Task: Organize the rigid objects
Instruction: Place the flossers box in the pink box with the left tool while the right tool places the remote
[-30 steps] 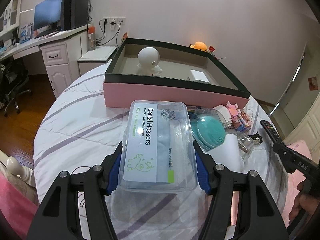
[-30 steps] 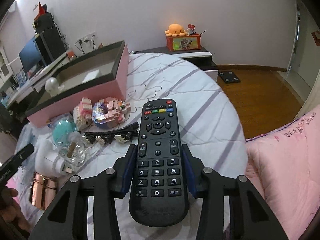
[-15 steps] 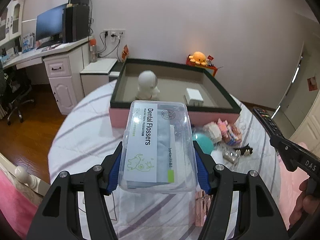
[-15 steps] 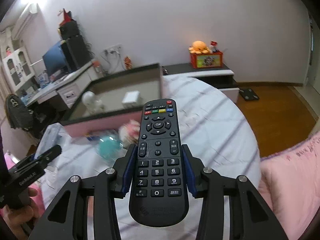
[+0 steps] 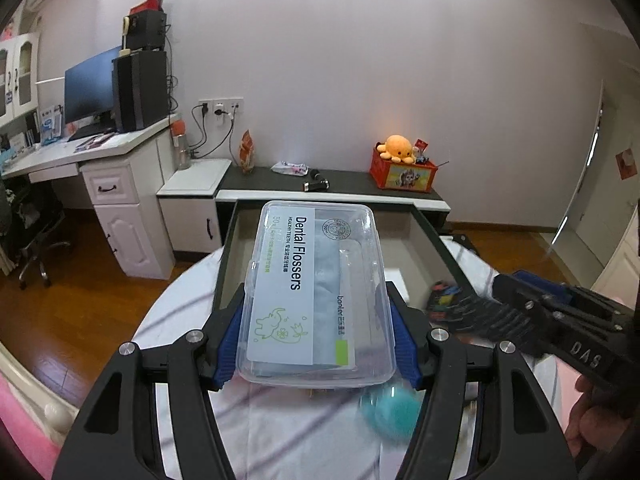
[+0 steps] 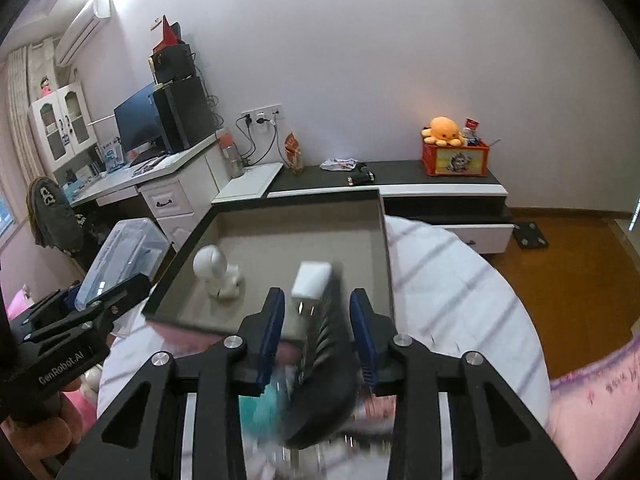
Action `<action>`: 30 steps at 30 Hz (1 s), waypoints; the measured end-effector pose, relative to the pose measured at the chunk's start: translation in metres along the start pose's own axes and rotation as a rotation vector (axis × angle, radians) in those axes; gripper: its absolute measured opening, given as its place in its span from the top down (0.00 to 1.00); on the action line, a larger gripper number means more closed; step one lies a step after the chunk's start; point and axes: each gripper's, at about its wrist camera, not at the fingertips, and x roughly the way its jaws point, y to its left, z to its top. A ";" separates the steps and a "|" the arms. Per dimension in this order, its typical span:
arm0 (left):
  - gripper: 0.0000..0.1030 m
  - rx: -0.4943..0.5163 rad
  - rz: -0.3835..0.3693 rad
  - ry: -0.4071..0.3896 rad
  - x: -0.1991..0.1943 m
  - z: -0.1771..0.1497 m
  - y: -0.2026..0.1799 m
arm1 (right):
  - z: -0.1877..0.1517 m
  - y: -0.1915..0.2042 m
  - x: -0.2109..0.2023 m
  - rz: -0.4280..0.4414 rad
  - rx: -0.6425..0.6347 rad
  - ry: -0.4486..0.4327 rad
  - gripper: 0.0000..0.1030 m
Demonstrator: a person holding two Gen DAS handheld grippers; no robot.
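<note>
My left gripper [image 5: 316, 300] is shut on a clear plastic dental flossers box [image 5: 320, 280], held level above the near wall of the pink box with a dark rim [image 5: 226, 264]. In the right wrist view my right gripper [image 6: 318, 304] hovers over the same pink box [image 6: 384, 248]. Its jaws are closing. The black remote [image 6: 328, 344] lies between them, blurred and tipped on edge. It leans on the right pad, with a gap at the left pad. Inside the box stand a white round figure [image 6: 212, 266] and a white adapter [image 6: 314, 284].
The round table has a white striped cloth [image 5: 180, 300]. A teal ball [image 5: 390, 412] and small blurred items lie below the grippers. Pink bedding [image 6: 592, 400] is at the right. A low dark cabinet [image 6: 400, 182] and a white desk [image 5: 112, 148] stand behind.
Both grippers rose and moved forward over the pink box. The remote, flat in the right jaws before, has tipped on edge, and those jaws have narrowed.
</note>
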 end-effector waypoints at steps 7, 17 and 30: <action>0.38 -0.001 -0.013 0.063 0.061 0.020 -0.003 | 0.017 -0.007 0.064 0.019 -0.010 0.096 0.66; 0.11 0.023 0.045 0.152 0.102 0.011 -0.015 | 0.010 -0.009 0.077 -0.020 -0.025 0.105 0.30; 0.00 -0.053 0.081 0.048 0.044 0.006 0.002 | 0.006 -0.014 0.055 -0.045 0.001 0.073 0.00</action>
